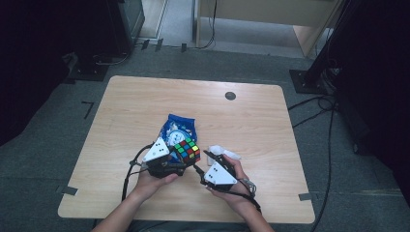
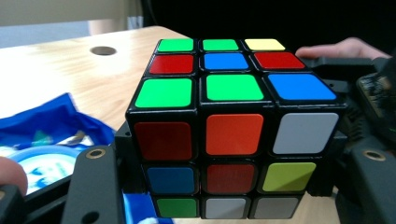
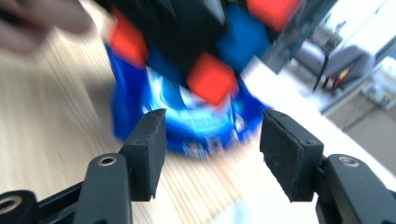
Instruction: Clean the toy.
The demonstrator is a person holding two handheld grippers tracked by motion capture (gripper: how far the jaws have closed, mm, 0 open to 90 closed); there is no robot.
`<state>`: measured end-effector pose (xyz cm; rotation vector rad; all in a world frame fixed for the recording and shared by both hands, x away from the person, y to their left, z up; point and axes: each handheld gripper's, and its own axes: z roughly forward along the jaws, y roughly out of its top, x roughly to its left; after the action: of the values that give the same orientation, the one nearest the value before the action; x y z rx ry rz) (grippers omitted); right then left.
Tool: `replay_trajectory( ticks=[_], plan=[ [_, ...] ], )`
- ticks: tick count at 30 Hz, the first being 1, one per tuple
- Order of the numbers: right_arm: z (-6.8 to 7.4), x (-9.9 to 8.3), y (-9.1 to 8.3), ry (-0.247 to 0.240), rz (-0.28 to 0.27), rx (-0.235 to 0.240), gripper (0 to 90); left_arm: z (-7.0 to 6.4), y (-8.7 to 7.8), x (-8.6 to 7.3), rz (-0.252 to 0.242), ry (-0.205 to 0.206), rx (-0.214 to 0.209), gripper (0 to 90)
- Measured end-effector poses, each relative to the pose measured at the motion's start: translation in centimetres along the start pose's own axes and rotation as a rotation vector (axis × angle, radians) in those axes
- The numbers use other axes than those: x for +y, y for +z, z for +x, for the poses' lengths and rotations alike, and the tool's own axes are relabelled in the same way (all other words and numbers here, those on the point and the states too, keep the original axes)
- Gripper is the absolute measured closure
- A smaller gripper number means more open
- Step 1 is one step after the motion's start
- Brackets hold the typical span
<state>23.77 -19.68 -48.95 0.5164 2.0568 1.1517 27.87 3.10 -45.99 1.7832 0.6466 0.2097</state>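
A scrambled Rubik's cube [image 1: 187, 151] is held just above the table, over the near end of a blue snack bag [image 1: 178, 126]. My left gripper [image 1: 180, 162] is shut on the cube [image 2: 233, 126], with one black jaw pressed on each side of it. The blue bag [image 2: 42, 135] lies behind and to the left of it. My right gripper [image 1: 203, 162] sits just right of the cube, and its jaws stand open with nothing between them. In the blurred right gripper view, that gripper [image 3: 212, 140] points at the bag [image 3: 196, 121], with the cube [image 3: 210, 77] above it.
A crumpled white object [image 1: 224, 151] lies on the table by the right hand. A dark round grommet [image 1: 230, 95] sits near the far edge of the wooden table [image 1: 125, 106]. Cables and stand feet [image 1: 309, 79] are on the floor around it.
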Motion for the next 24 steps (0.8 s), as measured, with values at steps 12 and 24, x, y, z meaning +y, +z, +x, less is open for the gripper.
replay_trajectory(
  ticks=[12, 24],
  plan=[
    [-2.4, 4.6, -3.0, 0.473, -0.167, 0.002, 36.6, -1.5, 1.1, -0.7, 0.046, 0.126, 0.110, 34.0],
    [0.3, 5.1, 0.0, 0.585, 0.005, 0.052, 33.2, -3.3, 1.4, -0.9, 0.043, 0.257, 0.178, 34.0]
  ],
)
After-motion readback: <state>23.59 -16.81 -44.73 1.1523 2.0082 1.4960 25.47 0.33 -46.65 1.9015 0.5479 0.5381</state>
